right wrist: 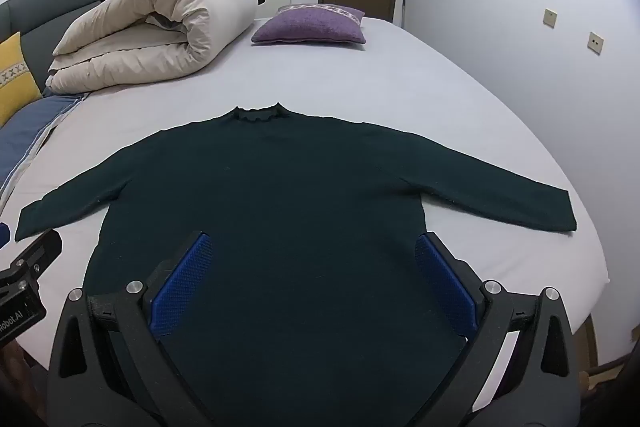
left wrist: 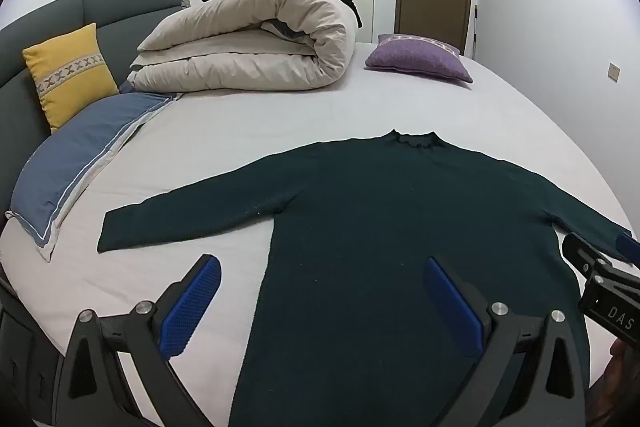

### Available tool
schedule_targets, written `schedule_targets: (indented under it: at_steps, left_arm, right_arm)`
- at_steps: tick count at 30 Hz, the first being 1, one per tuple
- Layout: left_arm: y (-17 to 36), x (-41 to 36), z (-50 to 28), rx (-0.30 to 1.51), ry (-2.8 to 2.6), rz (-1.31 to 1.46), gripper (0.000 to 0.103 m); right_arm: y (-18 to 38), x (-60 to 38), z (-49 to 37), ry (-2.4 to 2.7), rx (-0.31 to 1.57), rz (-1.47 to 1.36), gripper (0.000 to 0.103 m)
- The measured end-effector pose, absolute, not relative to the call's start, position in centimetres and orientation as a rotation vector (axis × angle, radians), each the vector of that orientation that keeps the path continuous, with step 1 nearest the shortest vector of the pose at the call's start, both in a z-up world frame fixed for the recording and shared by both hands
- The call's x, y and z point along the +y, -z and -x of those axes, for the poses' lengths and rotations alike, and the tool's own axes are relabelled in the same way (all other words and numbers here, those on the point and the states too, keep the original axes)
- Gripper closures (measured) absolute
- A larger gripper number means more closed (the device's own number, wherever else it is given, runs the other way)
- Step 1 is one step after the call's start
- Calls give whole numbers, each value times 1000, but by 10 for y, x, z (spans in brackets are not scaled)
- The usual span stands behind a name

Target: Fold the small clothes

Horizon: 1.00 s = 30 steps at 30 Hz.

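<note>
Both grippers, left gripper (left wrist: 322,301) and right gripper (right wrist: 314,277), hover released over my unfolded sweater (right wrist: 280,195) lying flat on bed (right wrist: 400,75); no fold made.

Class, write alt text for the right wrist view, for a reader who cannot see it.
A dark green sweater lies flat on a pale bed, sleeves spread wide, with the open right claw above its lower body. Beyond it lie a rolled beige duvet and a purple cushion; the left claw shows at the left edge.

Left claw (left wrist: 322,303) and right claw (right wrist: 314,281) both gape wide, apparently hovering side by side, holding nothing.
</note>
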<state>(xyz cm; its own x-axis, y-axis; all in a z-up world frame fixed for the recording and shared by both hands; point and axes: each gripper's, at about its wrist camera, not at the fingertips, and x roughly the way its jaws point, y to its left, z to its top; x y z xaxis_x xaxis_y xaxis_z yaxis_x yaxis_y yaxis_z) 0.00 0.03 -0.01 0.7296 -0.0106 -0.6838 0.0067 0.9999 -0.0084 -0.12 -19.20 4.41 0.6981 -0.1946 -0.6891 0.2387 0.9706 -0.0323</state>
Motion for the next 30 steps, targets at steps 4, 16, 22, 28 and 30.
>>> schedule_targets:
  at_steps: [4,16,22,28,30]
  left_arm:
    - [-10,6,4,758,14,2,0]
    - [-8,5,5,734,-7,-11,0]
    - [-8,7,6,738,-7,-7,0]
    - [-7,8,6,740,-7,-7,0]
    - [-7,9,6,741,-7,-7,0]
  right_arm:
    - [-43,-193,1,239,762,-61,0]
    - [-50,-180,7,215,762,-53,0]
    - [-47,-178,7,207,762,-53,0]
    - [-47,-177,7,203,763,-53,0]
    - [-47,-176,7,203,763,-52,0]
